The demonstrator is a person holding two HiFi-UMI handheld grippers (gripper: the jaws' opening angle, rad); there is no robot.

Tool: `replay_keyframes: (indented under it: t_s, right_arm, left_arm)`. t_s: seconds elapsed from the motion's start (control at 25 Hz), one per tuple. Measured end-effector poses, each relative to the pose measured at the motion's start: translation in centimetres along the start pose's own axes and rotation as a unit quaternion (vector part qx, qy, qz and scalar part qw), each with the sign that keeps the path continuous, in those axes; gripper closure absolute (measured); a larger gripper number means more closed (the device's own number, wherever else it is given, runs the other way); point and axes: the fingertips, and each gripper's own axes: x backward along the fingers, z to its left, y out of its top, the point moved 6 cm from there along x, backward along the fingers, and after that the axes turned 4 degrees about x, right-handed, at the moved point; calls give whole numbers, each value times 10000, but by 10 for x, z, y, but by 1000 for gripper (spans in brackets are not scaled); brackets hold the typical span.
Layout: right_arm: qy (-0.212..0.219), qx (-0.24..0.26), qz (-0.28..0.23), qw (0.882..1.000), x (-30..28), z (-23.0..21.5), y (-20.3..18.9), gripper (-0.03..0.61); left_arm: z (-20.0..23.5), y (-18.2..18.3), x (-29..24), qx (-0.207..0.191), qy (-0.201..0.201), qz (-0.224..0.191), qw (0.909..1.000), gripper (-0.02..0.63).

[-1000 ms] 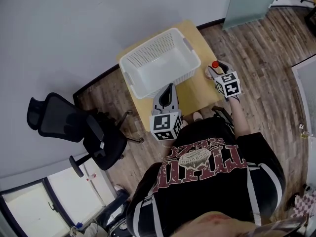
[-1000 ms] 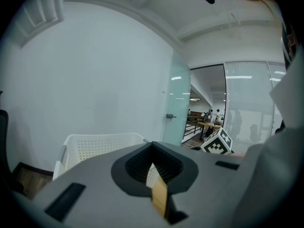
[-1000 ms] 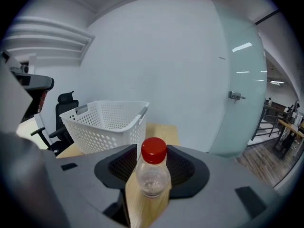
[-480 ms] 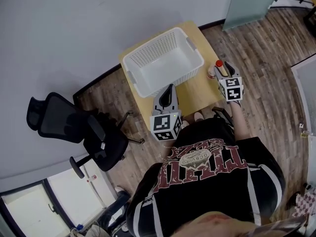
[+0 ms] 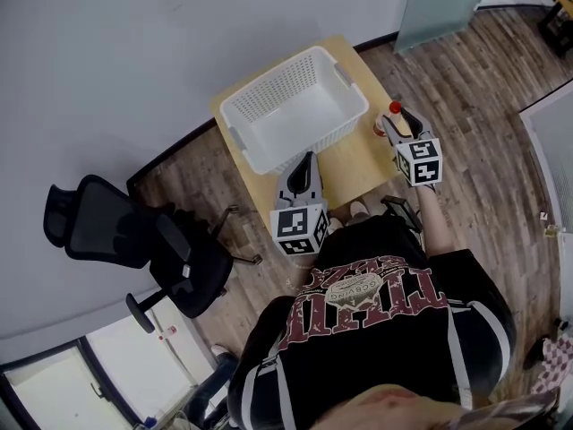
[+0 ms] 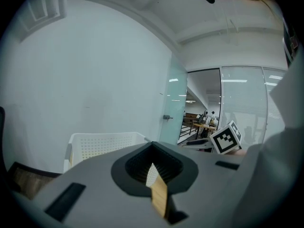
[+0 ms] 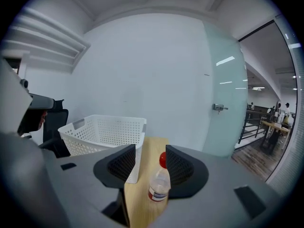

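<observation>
The right gripper (image 5: 403,125) has let go of the bottle (image 5: 389,120) since a second ago, and the bottle now sits farther out from it.

In the head view, the bottle with its red cap stands on the wooden table (image 5: 354,164), just right of the white basket (image 5: 295,119). The left gripper (image 5: 306,164) hangs by the basket's near side.

In the left gripper view, the claw is squeezed together with nothing in it, and the basket (image 6: 99,144) is behind.

In the right gripper view, the claw is wide. The bottle (image 7: 158,186) stands loose between the jaws, right of the basket (image 7: 102,132).
</observation>
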Motion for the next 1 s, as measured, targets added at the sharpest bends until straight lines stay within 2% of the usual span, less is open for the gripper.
replay_keyframes:
  t_s: [0.2,0.56,1.0]
  right_arm:
    - [200,109,-193,9996,16,23,9,377]
    - [488,384,-654,9959,38,66,39,484]
    - [901,313,-939,9910,49,89,47,551]
  left_arm:
    - [4,-9,9,-8,0,58,10000,586]
    - [6,-12,20,-84,-121,64,9999,586]
    - [-3,-17,25,-67,-46,7,10000,586]
